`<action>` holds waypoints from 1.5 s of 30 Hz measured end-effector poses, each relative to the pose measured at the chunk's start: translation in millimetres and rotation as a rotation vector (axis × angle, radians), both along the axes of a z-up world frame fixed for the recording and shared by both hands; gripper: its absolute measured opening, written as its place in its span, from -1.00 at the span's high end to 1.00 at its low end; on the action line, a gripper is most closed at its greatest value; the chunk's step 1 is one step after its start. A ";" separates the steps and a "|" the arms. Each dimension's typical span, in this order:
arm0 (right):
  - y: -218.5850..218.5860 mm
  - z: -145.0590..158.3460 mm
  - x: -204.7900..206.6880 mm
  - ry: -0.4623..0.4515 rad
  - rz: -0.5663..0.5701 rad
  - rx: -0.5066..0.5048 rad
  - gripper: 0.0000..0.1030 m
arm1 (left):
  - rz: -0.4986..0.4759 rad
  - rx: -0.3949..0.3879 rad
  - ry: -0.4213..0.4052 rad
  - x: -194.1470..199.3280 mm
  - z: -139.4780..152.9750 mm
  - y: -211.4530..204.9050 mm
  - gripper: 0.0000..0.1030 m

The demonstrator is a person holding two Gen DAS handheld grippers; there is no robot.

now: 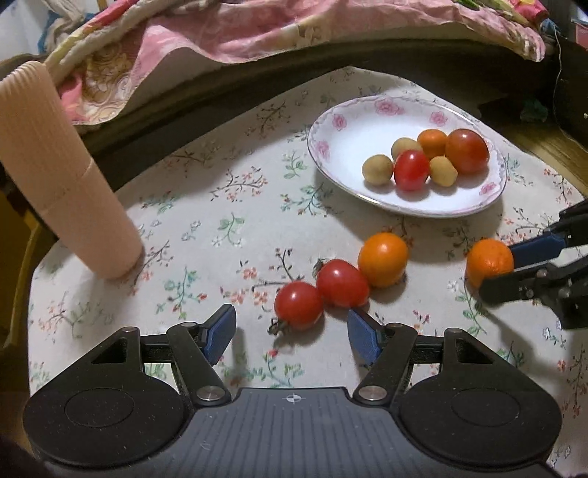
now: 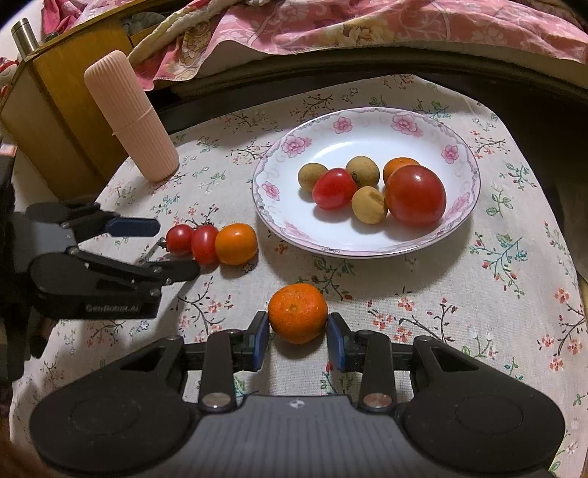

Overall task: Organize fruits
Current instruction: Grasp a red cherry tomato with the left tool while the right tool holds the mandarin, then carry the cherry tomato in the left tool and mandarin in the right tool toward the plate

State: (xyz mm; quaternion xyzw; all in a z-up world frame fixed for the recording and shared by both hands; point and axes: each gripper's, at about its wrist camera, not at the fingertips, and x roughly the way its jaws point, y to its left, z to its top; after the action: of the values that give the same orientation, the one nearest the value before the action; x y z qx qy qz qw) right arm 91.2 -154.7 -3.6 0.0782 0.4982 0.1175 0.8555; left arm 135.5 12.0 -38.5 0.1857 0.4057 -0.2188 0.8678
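Floral tablecloth [image 2: 477, 294] covers the table; pink quilt [image 2: 330, 29] heaped behind, ribbed pink tube [image 2: 132, 117] upright at the left. Flower-rimmed plate [image 2: 455, 154] holds three tan fruits, two red tomatoes, one orange fruit. Right gripper [image 2: 298, 331]: pads touching both sides of a mandarin [image 2: 297, 312] on the cloth. Left gripper [image 1: 292, 327]: fingers wide, the nearest of two red tomatoes [image 1: 298, 304] between them, orange tomato [image 1: 383, 259] adjoining.

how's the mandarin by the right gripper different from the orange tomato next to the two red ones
The mandarin has a dull, pitted peel; the orange tomato is smooth and glossy. The mandarin sits alone between the right gripper's blue pads; the orange tomato ends a touching row with two red tomatoes, no pads around it. The mandarin looks larger. Both are round, orange, and still on the tablecloth outside the plate.
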 end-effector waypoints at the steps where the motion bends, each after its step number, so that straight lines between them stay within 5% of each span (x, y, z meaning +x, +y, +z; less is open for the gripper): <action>1: 0.0 0.1 -0.2 0.000 -0.001 0.001 0.27 | 0.001 -0.003 0.001 1.5 -1.2 0.4 -0.46; 4: -0.2 0.0 -0.1 0.001 -0.001 0.002 0.27 | 0.005 -0.034 0.015 6.0 -2.2 2.4 -0.45; 9: 0.2 0.0 0.2 0.001 -0.003 0.001 0.27 | -0.016 -0.051 0.028 0.3 -1.7 -9.3 0.01; 20: 1.5 0.2 0.8 -0.002 0.007 -0.013 0.28 | 0.048 -0.050 0.055 -11.3 -0.4 -8.6 0.31; 35: 4.4 5.8 -4.7 -0.015 0.040 -0.041 0.29 | 0.068 -0.072 0.108 -30.5 2.3 -5.4 0.32; 45: 8.4 3.4 -3.4 0.000 0.060 -0.047 0.28 | 0.060 -0.076 0.109 -26.2 -0.2 -7.3 0.03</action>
State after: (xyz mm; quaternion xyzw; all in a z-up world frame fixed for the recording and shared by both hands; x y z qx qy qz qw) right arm 87.8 -146.3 -0.2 0.0430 0.5032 0.1313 0.8531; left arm 109.3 4.7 -38.7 0.1284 0.4492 -0.2176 0.8570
